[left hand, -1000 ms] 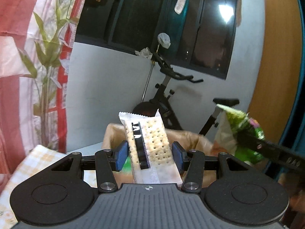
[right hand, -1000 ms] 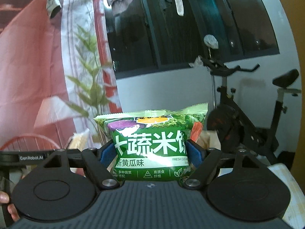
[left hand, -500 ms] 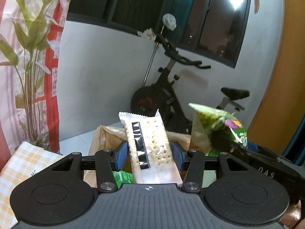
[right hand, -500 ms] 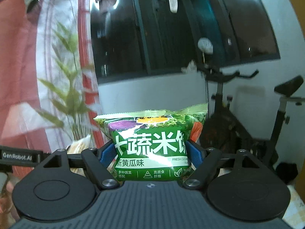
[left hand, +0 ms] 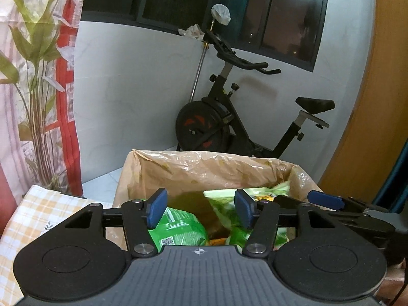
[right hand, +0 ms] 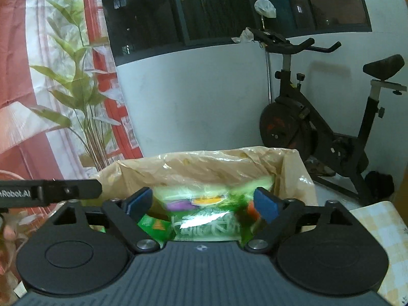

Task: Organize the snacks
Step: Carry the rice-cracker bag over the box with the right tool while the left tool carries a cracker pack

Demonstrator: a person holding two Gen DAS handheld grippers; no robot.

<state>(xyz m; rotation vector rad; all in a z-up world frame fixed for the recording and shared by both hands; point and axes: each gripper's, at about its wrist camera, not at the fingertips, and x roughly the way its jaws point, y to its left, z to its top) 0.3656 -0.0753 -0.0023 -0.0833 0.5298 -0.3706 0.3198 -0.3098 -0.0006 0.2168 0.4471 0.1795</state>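
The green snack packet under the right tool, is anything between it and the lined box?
Nothing visible. The green snack packet, blurred, sits over the lined box, whose top is open. The right tool is opening, its pads clear of the packet.

1. Box lined with tan plastic bag (left hand: 204, 163), top open, sits below both cameras.
2. Green snack packet (left hand: 178, 225) lies inside at left, barcode side up.
3. Second green packet (right hand: 206, 214), motion-blurred, purple and yellow print, is inside the box, tilted, partly over the other snacks.
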